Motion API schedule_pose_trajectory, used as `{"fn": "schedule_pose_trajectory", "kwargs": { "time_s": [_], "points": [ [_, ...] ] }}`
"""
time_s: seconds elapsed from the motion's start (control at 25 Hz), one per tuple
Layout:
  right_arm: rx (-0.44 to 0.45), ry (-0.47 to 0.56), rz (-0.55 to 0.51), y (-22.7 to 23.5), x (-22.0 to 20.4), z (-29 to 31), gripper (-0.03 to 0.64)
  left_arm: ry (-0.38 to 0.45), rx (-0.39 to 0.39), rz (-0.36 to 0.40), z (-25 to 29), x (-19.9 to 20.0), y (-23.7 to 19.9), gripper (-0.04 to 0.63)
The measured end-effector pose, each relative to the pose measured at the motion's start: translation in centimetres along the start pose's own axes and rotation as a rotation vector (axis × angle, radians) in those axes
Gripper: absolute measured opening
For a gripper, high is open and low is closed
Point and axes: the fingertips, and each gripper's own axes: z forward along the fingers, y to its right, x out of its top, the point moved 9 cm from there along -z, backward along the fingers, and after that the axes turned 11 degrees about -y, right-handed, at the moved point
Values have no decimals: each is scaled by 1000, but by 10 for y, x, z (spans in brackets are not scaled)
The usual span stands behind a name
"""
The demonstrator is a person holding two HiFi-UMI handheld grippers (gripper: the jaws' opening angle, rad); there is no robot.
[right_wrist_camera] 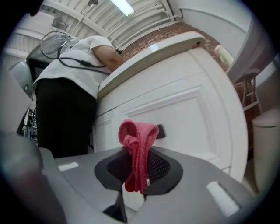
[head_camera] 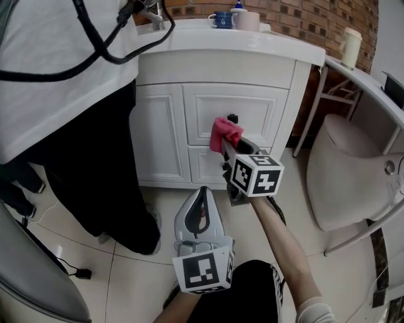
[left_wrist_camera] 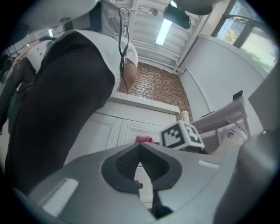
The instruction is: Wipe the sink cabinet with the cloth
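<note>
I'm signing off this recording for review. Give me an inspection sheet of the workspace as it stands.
Surface: white sink cabinet, panelled front, dark knob.
Job's things: pink cloth, bunched, up at the panel beside the knob; contact unclear.
Clutter: blue mug and pale cup on the countertop.
Grippers: right gripper shut on the cloth; left gripper shut, empty, held lower, away from the cabinet.
Cables: black cables draped over a standing person's white shirt; a cord lying on the tiled floor.
Surroundings: brick wall behind; white toilet at right.
</note>
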Motion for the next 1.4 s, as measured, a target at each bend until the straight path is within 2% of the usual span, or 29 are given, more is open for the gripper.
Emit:
{"fn": "schedule_pose_trajectory", "kwargs": {
  "time_s": [0.16, 0.36, 0.6, 0.72, 0.84, 0.96, 1.04, 1.12, 1.24, 1.4],
  "points": [
    [34, -81, -84, -37, -27, 62, 61, -40, 25, -54, 1, -7, -13, 15],
    [-15, -90, -87, -30, -34, 83, 61, -111, 1, -74, 15, -17, -19, 15],
    [-139, -41, 1, 48, -36, 32, 63, -117, -7, -52, 21, -21, -14, 15],
    [-241, -27, 39, 95, -34, -2, 63, -131, -23, -33, 23, -23, -8, 15],
    [-349, -39, 47, 129, -34, -30, 62, -137, -71, -13, 32, -24, -5, 15],
    [-441, -49, 46, 155, -32, -53, 61, -121, -85, 67, 62, -24, -9, 15],
    [-459, -37, 45, 160, -29, -65, 61, -107, -72, 103, 78, -26, -14, 15],
    [-423, -7, 25, 146, -29, -71, 61, -90, -69, 105, 84, -27, -20, 15],
    [-258, 26, 31, 95, -35, -48, 61, -57, -56, 105, 86, -27, -35, 15],
    [-54, -49, 3, 11, -66, 28, 61, -40, -30, 127, 77, -23, -69, 15]
  ]
}}
